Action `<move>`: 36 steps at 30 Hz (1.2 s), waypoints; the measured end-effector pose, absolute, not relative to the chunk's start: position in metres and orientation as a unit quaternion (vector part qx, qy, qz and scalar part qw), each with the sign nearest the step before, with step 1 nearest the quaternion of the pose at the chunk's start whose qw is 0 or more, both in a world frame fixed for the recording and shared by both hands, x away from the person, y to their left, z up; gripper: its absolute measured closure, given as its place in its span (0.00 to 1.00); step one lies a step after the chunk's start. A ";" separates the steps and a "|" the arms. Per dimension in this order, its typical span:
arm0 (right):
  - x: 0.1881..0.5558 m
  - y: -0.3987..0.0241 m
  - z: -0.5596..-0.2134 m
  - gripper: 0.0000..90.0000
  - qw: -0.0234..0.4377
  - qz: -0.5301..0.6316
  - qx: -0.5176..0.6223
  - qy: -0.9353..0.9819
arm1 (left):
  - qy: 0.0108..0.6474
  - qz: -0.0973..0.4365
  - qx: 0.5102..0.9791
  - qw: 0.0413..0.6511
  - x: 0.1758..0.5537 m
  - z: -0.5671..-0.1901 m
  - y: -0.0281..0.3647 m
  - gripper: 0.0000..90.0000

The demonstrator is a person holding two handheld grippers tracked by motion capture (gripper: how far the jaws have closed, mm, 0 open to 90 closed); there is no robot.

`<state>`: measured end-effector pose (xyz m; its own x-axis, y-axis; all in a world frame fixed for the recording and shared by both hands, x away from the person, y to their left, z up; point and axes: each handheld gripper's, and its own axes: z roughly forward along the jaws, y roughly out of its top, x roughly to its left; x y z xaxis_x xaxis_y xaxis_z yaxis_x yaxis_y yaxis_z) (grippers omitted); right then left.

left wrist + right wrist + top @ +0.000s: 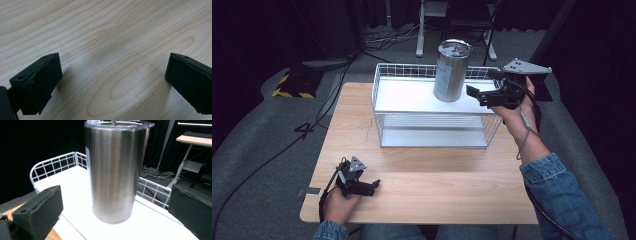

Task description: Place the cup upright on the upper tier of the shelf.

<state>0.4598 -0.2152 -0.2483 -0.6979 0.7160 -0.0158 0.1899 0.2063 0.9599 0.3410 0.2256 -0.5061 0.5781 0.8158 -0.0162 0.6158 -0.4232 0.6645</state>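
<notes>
Tipping is your main risk here: the steel tumbler (452,71) stands upright on the top shelf of the white wire rack (382,82), tall and narrow, and your right hand-held gripper (477,95) sits just beside it with jaws spread wide, gripping nothing. Nudge it with one jaw before the other arrives and it could topple against the low rail or roll off. Its smooth wall may also slide in the pads (40,212) if you close too high. Your left hand-held gripper (371,187) rests open on the tabletop (422,175), too far off to steady anything.
</notes>
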 end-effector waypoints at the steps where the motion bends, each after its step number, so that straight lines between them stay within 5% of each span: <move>1: 0.456 -0.218 -0.249 0.00 0.239 0.548 0.307 0.740 | 0.432 0.157 0.829 0.319 0.341 -0.506 0.226 0.02; 23: 0.394 -0.285 -0.286 0.00 0.262 0.529 0.322 0.740 | 0.432 0.157 0.828 0.322 0.342 -0.506 0.224 0.02; 36: 0.366 -0.309 -0.348 0.00 0.251 0.475 0.362 0.762 | 0.436 0.160 0.825 0.322 0.342 -0.507 0.224 0.02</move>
<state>0.3661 -0.3086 -0.3480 -0.6119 0.7900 -0.0389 0.3120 0.2863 0.9059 0.3423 0.2236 -0.5067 0.5695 0.8219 -0.0163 0.6158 -0.4134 0.6707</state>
